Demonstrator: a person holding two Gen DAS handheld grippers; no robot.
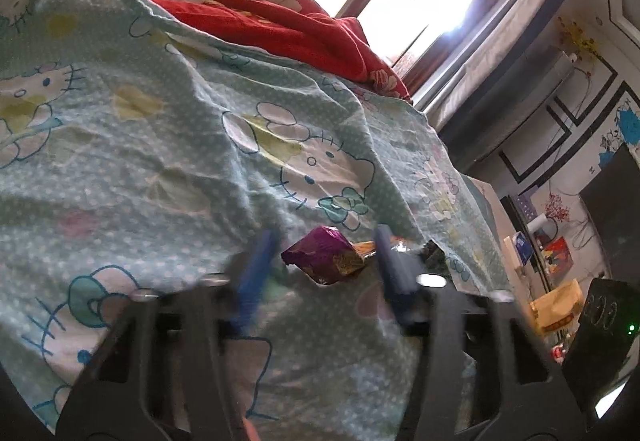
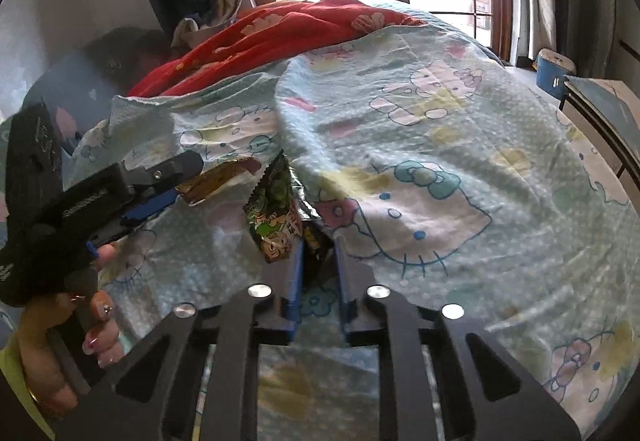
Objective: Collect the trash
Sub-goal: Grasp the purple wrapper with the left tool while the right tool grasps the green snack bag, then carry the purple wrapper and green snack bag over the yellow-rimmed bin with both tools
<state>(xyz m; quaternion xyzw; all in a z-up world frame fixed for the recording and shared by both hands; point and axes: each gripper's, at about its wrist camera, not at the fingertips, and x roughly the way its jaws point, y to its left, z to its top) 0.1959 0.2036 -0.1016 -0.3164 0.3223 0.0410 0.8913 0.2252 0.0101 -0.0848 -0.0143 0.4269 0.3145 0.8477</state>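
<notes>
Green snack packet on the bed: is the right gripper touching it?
Touching. The right wrist view shows the right gripper shut, with the green snack packet pinched by its lower end between the blue fingers.

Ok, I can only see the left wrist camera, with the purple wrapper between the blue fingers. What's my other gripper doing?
Observer: The right gripper is pinched shut on the dark crumpled back edge of a green snack packet on the bedsheet.
Operator: Is that packet lying flat?
Observer: No, it stands up on end with its zigzag edge pointing up, just in front of one of that gripper's blue fingers.
</notes>
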